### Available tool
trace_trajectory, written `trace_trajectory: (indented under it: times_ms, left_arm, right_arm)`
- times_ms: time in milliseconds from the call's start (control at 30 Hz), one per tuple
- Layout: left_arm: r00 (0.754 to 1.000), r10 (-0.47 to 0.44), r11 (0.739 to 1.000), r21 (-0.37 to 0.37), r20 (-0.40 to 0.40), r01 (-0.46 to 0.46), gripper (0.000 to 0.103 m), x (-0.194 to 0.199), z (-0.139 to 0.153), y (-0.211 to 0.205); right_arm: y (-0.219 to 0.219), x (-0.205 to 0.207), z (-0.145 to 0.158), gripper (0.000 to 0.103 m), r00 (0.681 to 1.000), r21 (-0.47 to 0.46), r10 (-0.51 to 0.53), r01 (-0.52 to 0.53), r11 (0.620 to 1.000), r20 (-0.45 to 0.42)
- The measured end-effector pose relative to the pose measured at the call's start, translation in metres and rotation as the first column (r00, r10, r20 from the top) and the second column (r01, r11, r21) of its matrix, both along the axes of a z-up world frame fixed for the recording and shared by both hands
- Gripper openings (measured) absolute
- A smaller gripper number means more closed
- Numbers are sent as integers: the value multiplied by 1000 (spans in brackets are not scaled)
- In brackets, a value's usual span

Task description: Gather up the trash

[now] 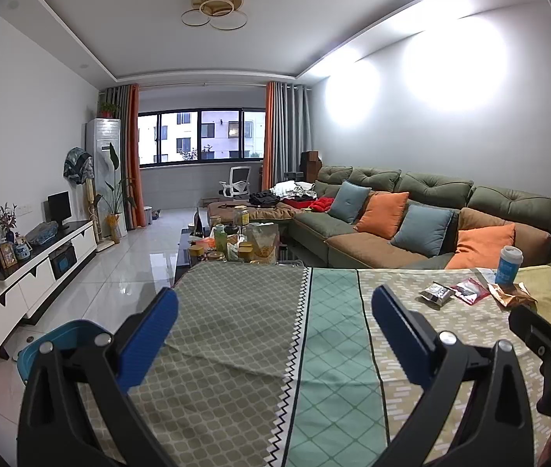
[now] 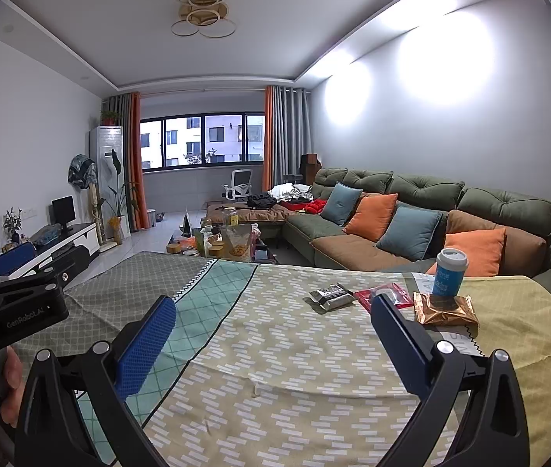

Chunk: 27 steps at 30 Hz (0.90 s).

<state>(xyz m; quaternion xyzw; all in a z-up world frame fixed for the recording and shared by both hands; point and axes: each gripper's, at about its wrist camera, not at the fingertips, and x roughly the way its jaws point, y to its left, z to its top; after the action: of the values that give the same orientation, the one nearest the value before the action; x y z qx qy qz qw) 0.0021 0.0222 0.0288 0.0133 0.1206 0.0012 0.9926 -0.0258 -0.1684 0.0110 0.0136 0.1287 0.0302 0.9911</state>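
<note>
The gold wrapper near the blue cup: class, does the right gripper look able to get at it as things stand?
Probably yes. The right gripper is open and empty, and the gold wrapper lies flat on the tablecloth just ahead of its right finger. Only the blue cup, close behind the wrapper, crowds it.

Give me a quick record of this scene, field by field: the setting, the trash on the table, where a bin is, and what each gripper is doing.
setting: living room, table covered with a patterned cloth
trash on table: silver-black wrapper, red packet, gold wrapper, blue paper cup with white lid
cup position: standing upright at the gold wrapper's far edge
bin: blue bin on the floor left of the table
left gripper: open, empty, above the cloth
right gripper: open, empty, short of the wrappers
</note>
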Motion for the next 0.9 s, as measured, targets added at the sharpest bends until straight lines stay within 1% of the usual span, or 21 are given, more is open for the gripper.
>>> trace_trajectory:
  times_ms: [700, 900]
  left_arm:
    - [1000, -2, 1000, -1, 1, 2, 100, 1, 1, -2]
    - [1000, -7, 1000, -12, -6, 7, 100, 4, 2, -3]
  right_arm:
    - [1, 0, 0, 100, 1000, -2, 0, 0, 1000, -3]
    - [0, 1, 1, 100, 1000, 3, 2, -2, 1000, -3]
